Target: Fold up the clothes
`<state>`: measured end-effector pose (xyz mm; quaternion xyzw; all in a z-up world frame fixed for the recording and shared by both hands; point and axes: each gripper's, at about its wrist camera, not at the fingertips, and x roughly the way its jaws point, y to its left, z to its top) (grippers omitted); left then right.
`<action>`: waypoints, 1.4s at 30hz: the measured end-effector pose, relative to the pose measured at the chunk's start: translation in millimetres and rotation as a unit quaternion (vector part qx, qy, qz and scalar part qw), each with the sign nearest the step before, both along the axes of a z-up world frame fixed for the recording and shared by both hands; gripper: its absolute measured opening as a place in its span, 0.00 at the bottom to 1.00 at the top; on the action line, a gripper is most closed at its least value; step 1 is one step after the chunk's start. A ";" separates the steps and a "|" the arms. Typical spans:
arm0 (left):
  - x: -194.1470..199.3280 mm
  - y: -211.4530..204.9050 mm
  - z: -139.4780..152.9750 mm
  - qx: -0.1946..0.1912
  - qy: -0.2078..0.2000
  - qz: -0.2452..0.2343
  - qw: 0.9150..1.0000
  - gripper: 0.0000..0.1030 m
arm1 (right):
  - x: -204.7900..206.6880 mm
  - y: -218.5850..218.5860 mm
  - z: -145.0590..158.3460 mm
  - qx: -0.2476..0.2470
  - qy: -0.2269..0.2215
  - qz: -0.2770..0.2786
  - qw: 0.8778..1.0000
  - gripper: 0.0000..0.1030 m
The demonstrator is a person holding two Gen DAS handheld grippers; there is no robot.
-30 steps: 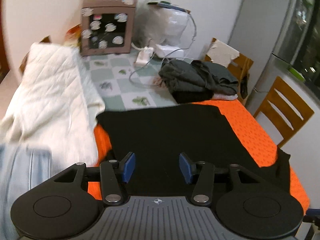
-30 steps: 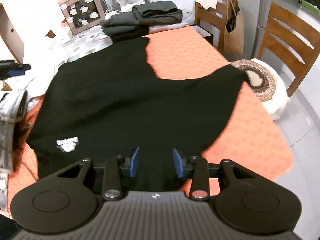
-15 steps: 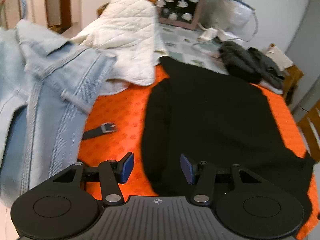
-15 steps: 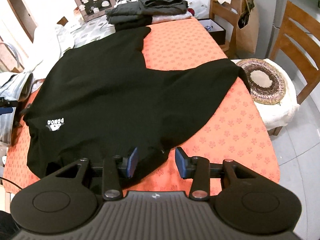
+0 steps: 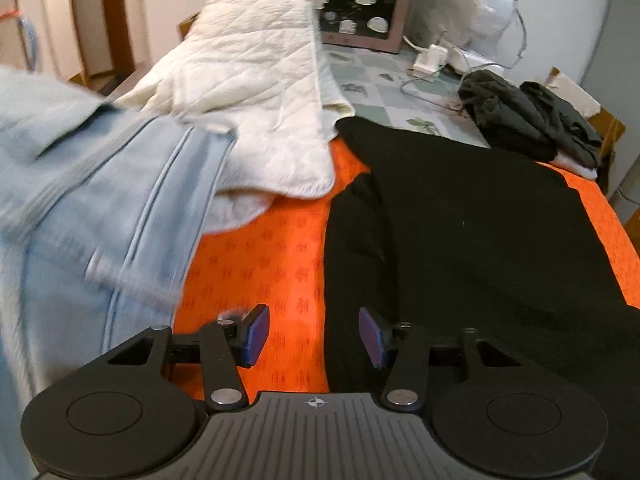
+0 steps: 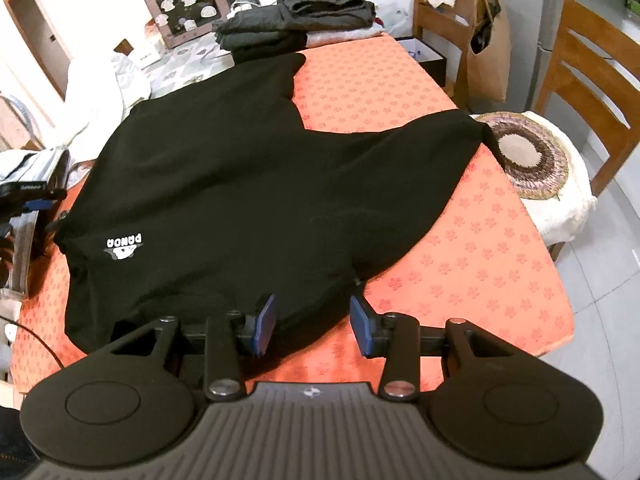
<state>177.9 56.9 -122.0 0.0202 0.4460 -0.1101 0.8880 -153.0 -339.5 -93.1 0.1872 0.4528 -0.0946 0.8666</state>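
Left wrist view: close, angled down over black garment left edge, periphery blurred, perhaps denim. Right wrist view: near corner, facing folded pile. Both share garment.

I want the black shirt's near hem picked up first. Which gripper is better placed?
Probably the right gripper: its open jaws straddle the black shirt hem. The closing left gripper sits over the shirt's side edge.

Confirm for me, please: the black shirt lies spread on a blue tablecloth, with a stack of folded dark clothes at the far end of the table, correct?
Not quite: the tablecloth is orange with a small flower pattern, not blue, as the right wrist view shows. The rest holds: the black shirt lies spread on it, and the stack of folded dark clothes sits at the far end of the table.
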 end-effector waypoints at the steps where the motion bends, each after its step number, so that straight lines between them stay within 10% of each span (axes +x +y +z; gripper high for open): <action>1: 7.7 -1.8 -1.3 0.002 -0.001 -0.007 1.000 0.47 | -0.2 5.6 0.4 0.000 0.001 -0.008 1.000 0.46; 20: 124.6 -42.5 -42.8 0.019 0.006 -0.171 0.985 0.42 | -15.3 133.3 8.1 0.007 0.008 -0.141 0.990 0.47; 25: 124.8 -37.9 -48.1 0.002 -0.007 -0.168 0.986 0.05 | -27.9 144.8 9.4 -0.001 0.009 -0.162 0.987 0.47; 32: 93.8 4.6 0.3 -0.011 -0.056 -0.110 0.992 0.04 | -23.0 146.9 9.7 0.000 -0.002 -0.144 0.990 0.47; 42: 48.3 57.6 102.7 0.103 -0.073 -0.051 0.991 0.04 | 25.4 159.4 12.8 0.015 -0.033 0.000 0.999 0.47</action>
